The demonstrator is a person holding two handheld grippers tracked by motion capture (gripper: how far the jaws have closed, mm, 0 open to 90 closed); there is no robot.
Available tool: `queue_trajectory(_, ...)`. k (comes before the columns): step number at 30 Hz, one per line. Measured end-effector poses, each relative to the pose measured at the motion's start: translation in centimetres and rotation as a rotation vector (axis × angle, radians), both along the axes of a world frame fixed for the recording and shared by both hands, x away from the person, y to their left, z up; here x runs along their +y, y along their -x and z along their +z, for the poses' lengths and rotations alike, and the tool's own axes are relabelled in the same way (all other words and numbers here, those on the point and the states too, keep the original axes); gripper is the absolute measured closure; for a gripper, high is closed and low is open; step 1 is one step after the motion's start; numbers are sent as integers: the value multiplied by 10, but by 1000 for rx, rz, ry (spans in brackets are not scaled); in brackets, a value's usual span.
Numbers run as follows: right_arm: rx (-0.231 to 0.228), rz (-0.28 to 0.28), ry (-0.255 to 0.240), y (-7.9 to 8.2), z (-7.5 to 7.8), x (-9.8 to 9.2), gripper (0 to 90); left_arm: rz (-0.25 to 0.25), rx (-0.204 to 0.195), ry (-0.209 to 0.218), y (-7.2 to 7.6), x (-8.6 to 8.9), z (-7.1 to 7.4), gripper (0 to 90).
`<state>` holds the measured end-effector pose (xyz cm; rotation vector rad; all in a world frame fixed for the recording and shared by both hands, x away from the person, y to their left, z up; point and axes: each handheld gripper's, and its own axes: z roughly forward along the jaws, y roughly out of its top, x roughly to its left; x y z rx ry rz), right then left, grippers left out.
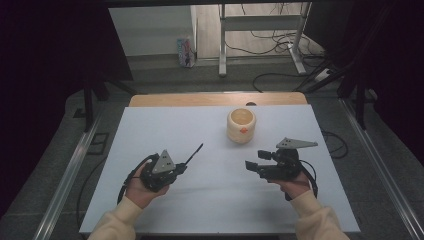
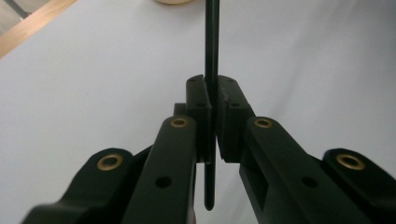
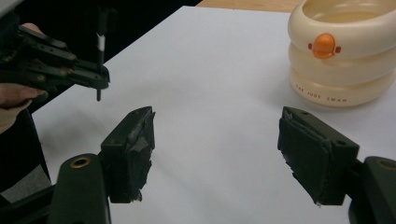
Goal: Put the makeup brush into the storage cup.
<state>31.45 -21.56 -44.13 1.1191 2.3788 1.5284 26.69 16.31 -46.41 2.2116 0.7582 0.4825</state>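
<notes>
The left gripper (image 1: 184, 166) is clenched on a thin, black, stiff rod, perhaps a pen or stylus (image 1: 195, 153), which juts forward and up over the white table top (image 1: 165, 125). The rod looks light and rigid but narrow and smooth, so it could swivel or slip between the pads; a hold near its middle, as now, should keep it steady. The right gripper (image 1: 252, 166) hangs with its jaws spread and nothing between them, short of the cream, ribbed, ring-stacked cup with an orange mark (image 1: 241, 125). The left gripper view shows the rod (image 2: 211, 56) pinched squarely, its lower end poking out below the pads. The right gripper view reveals a white band on the rod (image 3: 100, 44) and small lettering on the cup (image 3: 341, 56).
</notes>
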Motion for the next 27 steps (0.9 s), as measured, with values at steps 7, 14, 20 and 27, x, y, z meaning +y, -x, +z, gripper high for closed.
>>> queue_trajectory(7, -2, 28, -7, 8, -7, -2, 262, 52, 14, 53, 7, 14, 1, 856)
queue_trajectory(14, -8, 21, 50, 14, -14, -8, 249, 65, 18, 81, 6, 20, 1, 856)
queue_trajectory(20, 6, 5, 16, 15, -17, -8, 257, 59, 17, 100, 6, 19, 2, 856)
queue_trajectory(27, -1, 20, 16, 16, -17, 5, 260, 52, 11, 108, 8, 17, 3, 856)
